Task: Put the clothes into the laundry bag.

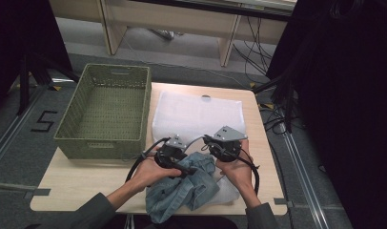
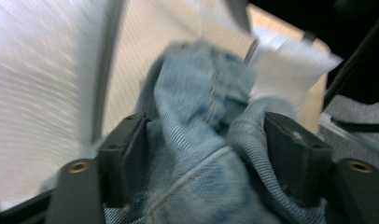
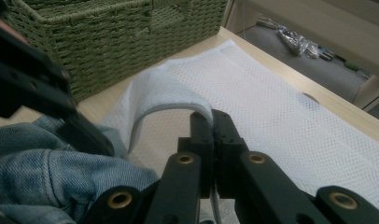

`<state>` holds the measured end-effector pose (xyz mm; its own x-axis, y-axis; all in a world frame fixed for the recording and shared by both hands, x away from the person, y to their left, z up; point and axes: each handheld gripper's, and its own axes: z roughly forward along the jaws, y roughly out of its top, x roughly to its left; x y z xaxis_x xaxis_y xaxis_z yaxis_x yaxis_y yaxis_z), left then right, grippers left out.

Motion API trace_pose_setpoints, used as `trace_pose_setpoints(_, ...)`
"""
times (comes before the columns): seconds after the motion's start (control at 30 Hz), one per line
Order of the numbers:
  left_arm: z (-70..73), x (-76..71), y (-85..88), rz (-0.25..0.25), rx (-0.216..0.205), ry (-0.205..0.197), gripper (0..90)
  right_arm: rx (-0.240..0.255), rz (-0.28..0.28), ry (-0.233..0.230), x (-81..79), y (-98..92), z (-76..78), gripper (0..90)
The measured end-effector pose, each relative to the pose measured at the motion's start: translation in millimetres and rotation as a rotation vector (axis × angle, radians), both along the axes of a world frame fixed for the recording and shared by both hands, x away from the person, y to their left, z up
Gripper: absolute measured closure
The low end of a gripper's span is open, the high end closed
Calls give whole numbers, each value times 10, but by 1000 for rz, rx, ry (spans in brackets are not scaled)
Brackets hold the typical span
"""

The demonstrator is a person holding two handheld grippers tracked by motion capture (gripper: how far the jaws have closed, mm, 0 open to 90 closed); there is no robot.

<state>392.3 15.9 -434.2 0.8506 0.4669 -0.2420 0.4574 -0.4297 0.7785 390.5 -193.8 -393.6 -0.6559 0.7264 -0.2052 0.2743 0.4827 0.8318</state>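
Note:
A white mesh bag point(image 1: 196, 114) lies flat on the wooden table point(image 1: 86, 176). At its near end sits a crumpled blue denim garment point(image 1: 187, 188). My right gripper point(image 3: 211, 119) is shut on the bag's raised edge point(image 3: 178, 100) and holds the mouth up in an arch. My left gripper point(image 2: 208, 144) has its jaws spread, and the denim point(image 2: 201, 116) bunches loosely between them, just in front of the mesh point(image 2: 38, 93). In the high view the left gripper point(image 1: 179, 167) rests on top of the denim, with the right gripper point(image 1: 208, 139) close to its right.
A green woven basket point(image 1: 106, 107) stands empty on the table's left half, beside the bag; its wall point(image 3: 108, 37) rises close behind the bag's mouth. Beyond the table's far edge are desk legs and cables on the floor.

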Motion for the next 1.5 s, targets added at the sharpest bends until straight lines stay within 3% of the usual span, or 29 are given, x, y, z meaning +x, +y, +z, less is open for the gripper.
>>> trace_pose_setpoints(0.1, 195, 17, 133, 27, -43, -44, 273, 13, 2, 8, -3, -13, 10, 893)
trace_pose_setpoints(0.23, 369, 146, 288, 77, -96, -67, 232, 13, 2, 2, -1, -21, 21, 891)
trace_pose_setpoints(0.3, 364, 211, 280, 98, -72, -103, 303, 17, 0, 10, -11, -9, 25, 891)
trace_pose_setpoints(0.4, 238, 299, 162, 102, -21, -129, 342, 24, -1, 8, -21, 11, 30, 891)
trace_pose_setpoints(0.43, 189, 326, 111, 91, 5, -135, 355, 11, 6, -7, -13, 6, 38, 891)
trace_pose_setpoints(0.53, 33, 382, -48, 79, 21, -165, 365, 16, 6, 10, -26, 36, 34, 891)
trace_pose_setpoints(0.6, -35, 395, -128, 63, 59, -180, 398, 12, 10, 12, -32, 57, 25, 891)
trace_pose_setpoints(0.67, -46, 422, -111, 52, 112, -215, 582, 10, 13, 8, -35, 66, 12, 891)
trace_pose_setpoints(0.73, -26, 457, -37, 80, 82, -209, 720, 9, 16, 15, -42, 65, 6, 891)
trace_pose_setpoints(0.8, 18, 492, 70, 94, 87, -242, 791, 9, 15, 12, -40, 67, -7, 890)
trace_pose_setpoints(0.87, 62, 500, 156, 107, 75, -244, 844, 3, 20, 18, -42, 78, -15, 890)
trace_pose_setpoints(0.97, 125, 483, 241, 114, 59, -249, 855, -6, 32, 8, -41, 99, -23, 890)
trace_pose_setpoints(1.03, 157, 471, 293, 102, 75, -257, 858, 3, 32, 21, -62, 120, -21, 888)
trace_pose_setpoints(1.1, 172, 451, 326, 107, 58, -262, 860, -10, 45, -6, -53, 114, -17, 882)
trace_pose_setpoints(1.13, 186, 447, 354, 93, 77, -272, 861, 9, 50, 35, -73, 127, -18, 873)
trace_pose_setpoints(1.27, 196, 449, 408, 104, 59, -259, 862, 58, 85, 42, -149, 147, 29, 765)
trace_pose_setpoints(1.33, 191, 466, 425, 100, 48, -248, 861, 95, 131, 35, -207, 193, 61, 654)
trace_pose_setpoints(1.37, 187, 473, 429, 97, 47, -240, 861, 119, 159, 64, -244, 226, 68, 596)
trace_pose_setpoints(1.4, 182, 477, 431, 91, 42, -230, 861, 116, 215, 106, -277, 262, 71, 555)
trace_pose_setpoints(1.5, 179, 480, 430, 77, 39, -226, 860, 70, 295, 138, -361, 419, -9, 456)
